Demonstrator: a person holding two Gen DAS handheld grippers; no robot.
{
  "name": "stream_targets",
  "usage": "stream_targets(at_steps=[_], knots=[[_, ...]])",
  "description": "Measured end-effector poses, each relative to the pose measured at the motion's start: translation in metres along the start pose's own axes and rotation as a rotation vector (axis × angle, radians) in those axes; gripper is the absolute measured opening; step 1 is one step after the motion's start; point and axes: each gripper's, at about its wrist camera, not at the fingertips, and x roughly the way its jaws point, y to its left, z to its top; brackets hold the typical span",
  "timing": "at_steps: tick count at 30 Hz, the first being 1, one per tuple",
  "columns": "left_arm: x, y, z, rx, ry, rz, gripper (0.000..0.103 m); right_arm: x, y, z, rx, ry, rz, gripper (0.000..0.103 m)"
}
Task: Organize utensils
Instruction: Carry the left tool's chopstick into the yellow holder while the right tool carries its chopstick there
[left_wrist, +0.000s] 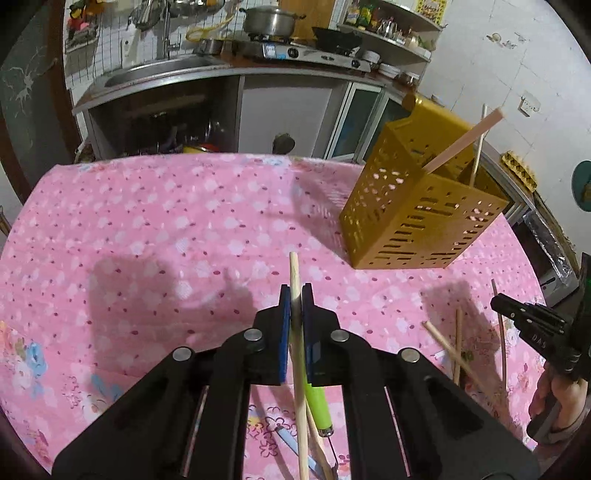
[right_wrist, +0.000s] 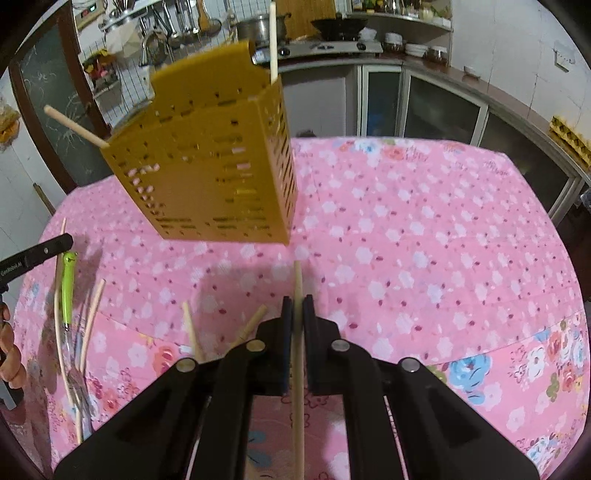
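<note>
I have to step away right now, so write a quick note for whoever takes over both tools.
Left tool: shut on a chopstick.
Right tool: shut on another chopstick.
Yellow holder stands on the pink tablecloth with two sticks already in it.
Left to do: drop both held chopsticks in, then the loose chopsticks and the green-handled utensil still on the cloth.

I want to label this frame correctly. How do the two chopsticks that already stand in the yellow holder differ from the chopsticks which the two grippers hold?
The two chopsticks in the yellow holder, one and the other, have their lower ends inside it and lean apart. The left gripper is shut on its chopstick, held above the pink cloth away from the holder. The right gripper likewise clamps its chopstick. All look like pale wooden sticks.
</note>
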Motion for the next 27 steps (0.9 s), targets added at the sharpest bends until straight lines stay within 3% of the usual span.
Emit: stream_targets(at_steps=[8,22,27], knots=[[-0.02,-0.002,0.004,0.008,-0.051,-0.021,0.005,-0.022,-0.002,0.005,0.0,-0.069,0.016,0.006],[-0.039,-0.003,0.009,-0.011,-0.084,-0.082,0.004,-0.016,-0.014,-0.004,0.029,-0.061,0.03,0.006],[-0.058,-0.014,0.012,0.033,-0.142,-0.048,0.003,-0.02,-0.015,-0.003,0.035,-0.088,0.039,0.006]])
